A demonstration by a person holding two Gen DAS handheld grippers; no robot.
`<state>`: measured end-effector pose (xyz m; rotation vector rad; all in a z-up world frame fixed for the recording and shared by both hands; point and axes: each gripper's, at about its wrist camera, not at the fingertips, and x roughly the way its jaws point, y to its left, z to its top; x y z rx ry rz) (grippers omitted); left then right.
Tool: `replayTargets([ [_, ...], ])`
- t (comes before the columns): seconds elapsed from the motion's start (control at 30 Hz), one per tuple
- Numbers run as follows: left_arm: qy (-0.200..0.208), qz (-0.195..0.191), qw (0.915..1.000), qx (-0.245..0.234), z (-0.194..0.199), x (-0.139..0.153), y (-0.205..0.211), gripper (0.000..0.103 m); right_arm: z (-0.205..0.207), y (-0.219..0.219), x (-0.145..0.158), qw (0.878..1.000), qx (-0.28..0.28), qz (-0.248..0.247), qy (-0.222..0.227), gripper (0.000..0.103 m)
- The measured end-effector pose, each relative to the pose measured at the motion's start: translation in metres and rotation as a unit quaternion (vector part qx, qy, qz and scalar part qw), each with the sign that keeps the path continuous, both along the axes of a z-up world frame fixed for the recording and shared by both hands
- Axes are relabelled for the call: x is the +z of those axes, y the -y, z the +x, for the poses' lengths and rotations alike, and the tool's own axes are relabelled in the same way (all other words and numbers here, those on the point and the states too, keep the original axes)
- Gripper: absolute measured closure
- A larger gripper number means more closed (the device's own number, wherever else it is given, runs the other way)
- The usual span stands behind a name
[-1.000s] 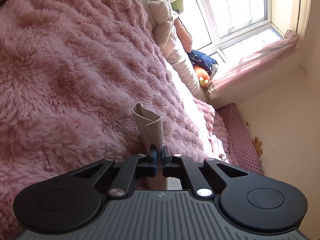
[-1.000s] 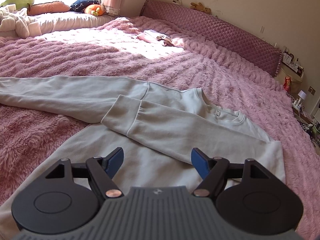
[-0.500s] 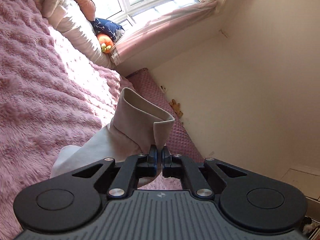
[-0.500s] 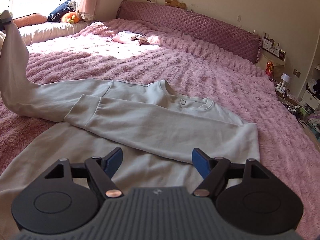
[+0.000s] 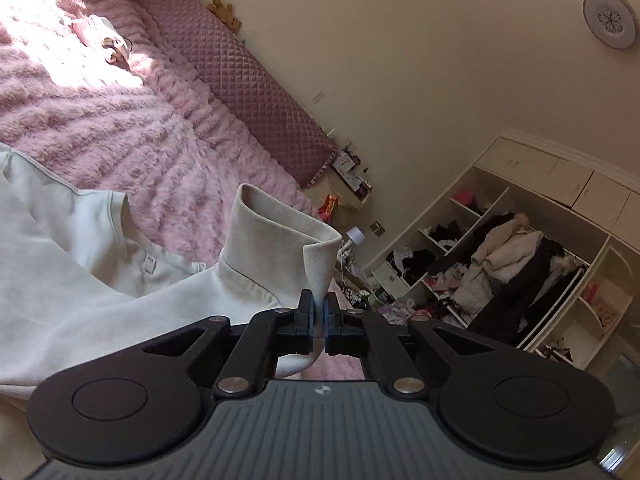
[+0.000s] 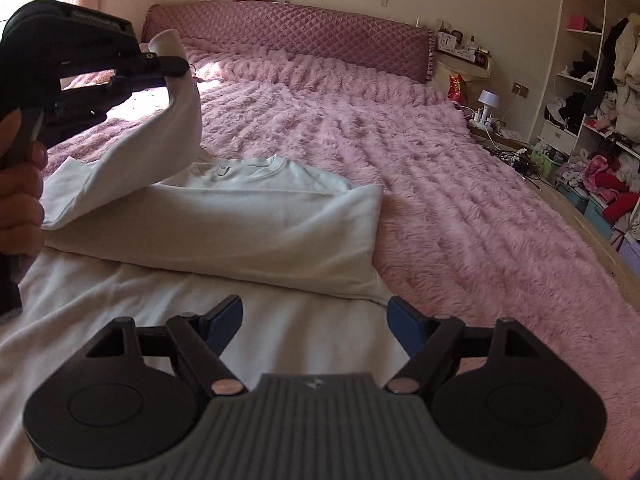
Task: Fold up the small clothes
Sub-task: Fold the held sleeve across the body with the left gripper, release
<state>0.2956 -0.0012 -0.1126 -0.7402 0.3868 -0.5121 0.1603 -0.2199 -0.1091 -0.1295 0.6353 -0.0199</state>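
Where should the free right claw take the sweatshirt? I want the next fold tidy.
Judging by its pose, take the sweatshirt at its folded right edge, from the right: it lies flat and bare, while the left claw holds the cuff.

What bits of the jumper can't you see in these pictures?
- Sweatshirt hem: right wrist view, hidden behind the right gripper body and cut off by the bottom edge.
- Neck label: both views, too small to read.
- Cuff end: left wrist view, pinched inside the left gripper.
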Motion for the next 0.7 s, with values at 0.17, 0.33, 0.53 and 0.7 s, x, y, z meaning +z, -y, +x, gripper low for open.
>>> replayTargets([
  [0.17, -0.064, 0.086, 0.9934, -0.042, 0.013, -0.058, 0.048, 0.099, 0.002, 0.030, -0.015, 0.999, -0.027, 0.006, -0.017, 0.028],
  [0.33, -0.098, 0.152, 0.9800, -0.083, 0.010, -0.067, 0.073, 0.070, 0.007, 0.050, -0.020, 0.999, -0.045, 0.017, -0.022, 0.028],
  [0.53, -0.041, 0.199, 0.9732, -0.108, -0.027, -0.016, 0.054, 0.040, 0.029, 0.069, -0.014, 0.994, -0.045, 0.103, 0.002, 0.032],
  [0.7, -0.022, 0.277, 0.9589, -0.056, -0.050, 0.012, -0.014, 0.035, 0.077, 0.079, -0.014, 0.979, -0.027, 0.201, 0.013, 0.051],
])
